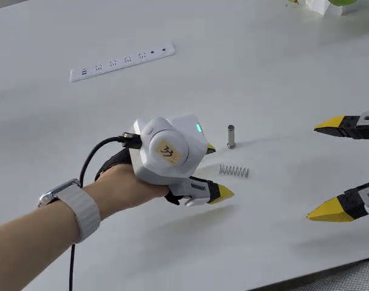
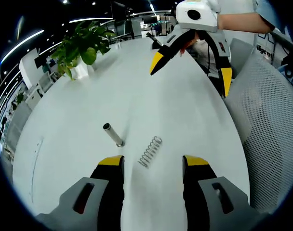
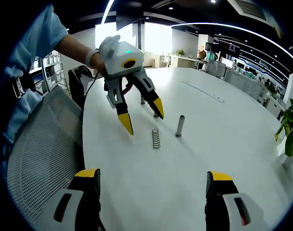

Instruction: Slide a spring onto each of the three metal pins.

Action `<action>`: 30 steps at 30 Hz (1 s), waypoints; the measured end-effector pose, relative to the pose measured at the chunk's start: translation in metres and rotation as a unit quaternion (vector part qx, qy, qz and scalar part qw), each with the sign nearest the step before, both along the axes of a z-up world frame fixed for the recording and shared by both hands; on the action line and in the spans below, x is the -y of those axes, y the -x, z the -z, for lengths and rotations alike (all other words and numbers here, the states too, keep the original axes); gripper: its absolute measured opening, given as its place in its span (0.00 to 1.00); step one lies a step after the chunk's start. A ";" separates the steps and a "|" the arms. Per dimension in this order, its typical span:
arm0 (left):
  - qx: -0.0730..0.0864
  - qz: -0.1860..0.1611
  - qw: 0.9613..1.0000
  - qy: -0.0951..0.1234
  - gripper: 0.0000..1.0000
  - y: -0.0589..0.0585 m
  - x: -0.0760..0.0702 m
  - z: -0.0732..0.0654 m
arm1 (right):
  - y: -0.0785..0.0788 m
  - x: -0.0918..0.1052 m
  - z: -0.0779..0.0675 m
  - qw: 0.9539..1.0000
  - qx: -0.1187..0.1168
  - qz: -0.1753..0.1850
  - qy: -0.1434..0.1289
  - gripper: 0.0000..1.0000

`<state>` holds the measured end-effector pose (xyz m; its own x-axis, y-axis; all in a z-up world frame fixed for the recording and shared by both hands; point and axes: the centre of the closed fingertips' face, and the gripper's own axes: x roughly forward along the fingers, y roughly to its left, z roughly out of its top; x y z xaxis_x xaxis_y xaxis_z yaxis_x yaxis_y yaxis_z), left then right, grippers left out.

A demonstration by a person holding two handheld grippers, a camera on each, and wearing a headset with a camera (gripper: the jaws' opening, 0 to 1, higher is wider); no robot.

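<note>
1. My left gripper [image 1: 217, 170], white body with black, yellow-tipped jaws, held in my left hand [image 1: 127, 185]: jaws spread apart with nothing between them, low over the white tabletop [image 1: 172, 254]
2. My right gripper [image 1: 317, 170], same make: jaws wide apart, holding nothing, well off to the right of the work
3. Small grey coiled-wire spring [image 1: 234, 171]: one item, lying flat and loose on the tabletop just ahead of the left gripper's tips; in the left gripper view it sits in line with the gap between my jaws
4. Short grey metal pin [image 1: 231, 136]: one item in sight, standing upright on the tabletop, bare of any spring; just beyond the spring and apart from it
5. Governing relation: the spring's long axis runs roughly from the left gripper towards the right gripper, nearly along my left reach, so those jaws would close across the coil's width; the left gripper is much the nearer
6. Judgement: the pick-up falls to the left gripper and is not yet begun; the spring, now flat, would need turning upright to drop over the pin's top
7. Sundry: long white power strip [image 1: 122, 62], far side of the tabletop, well apart from the work
</note>
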<state>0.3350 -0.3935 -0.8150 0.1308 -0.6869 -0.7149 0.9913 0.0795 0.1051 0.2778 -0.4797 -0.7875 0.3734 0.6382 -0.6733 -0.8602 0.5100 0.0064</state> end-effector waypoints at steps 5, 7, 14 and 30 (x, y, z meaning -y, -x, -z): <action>-0.002 0.002 0.999 -0.034 0.36 -0.008 0.001 0.013 | 0.004 0.001 0.001 1.000 -0.003 0.009 -0.004 0.89; -0.004 0.002 0.999 -0.041 0.33 -0.010 0.001 0.016 | 0.005 0.002 0.000 1.000 -0.004 0.013 -0.006 0.89; -0.019 0.016 0.998 -0.057 0.23 -0.013 0.008 0.023 | 0.008 0.005 0.001 1.000 -0.007 0.021 -0.008 0.88; -0.039 0.017 0.995 -0.088 0.10 -0.010 0.007 0.031 | 0.007 0.004 0.000 1.000 -0.007 0.025 -0.015 0.87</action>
<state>0.3450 -0.4006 -0.8456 0.0489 -0.5534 -0.8315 0.9988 0.0319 0.0375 0.2706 -0.4832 -0.7878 0.3949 0.6395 -0.6596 -0.8338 0.5509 0.0349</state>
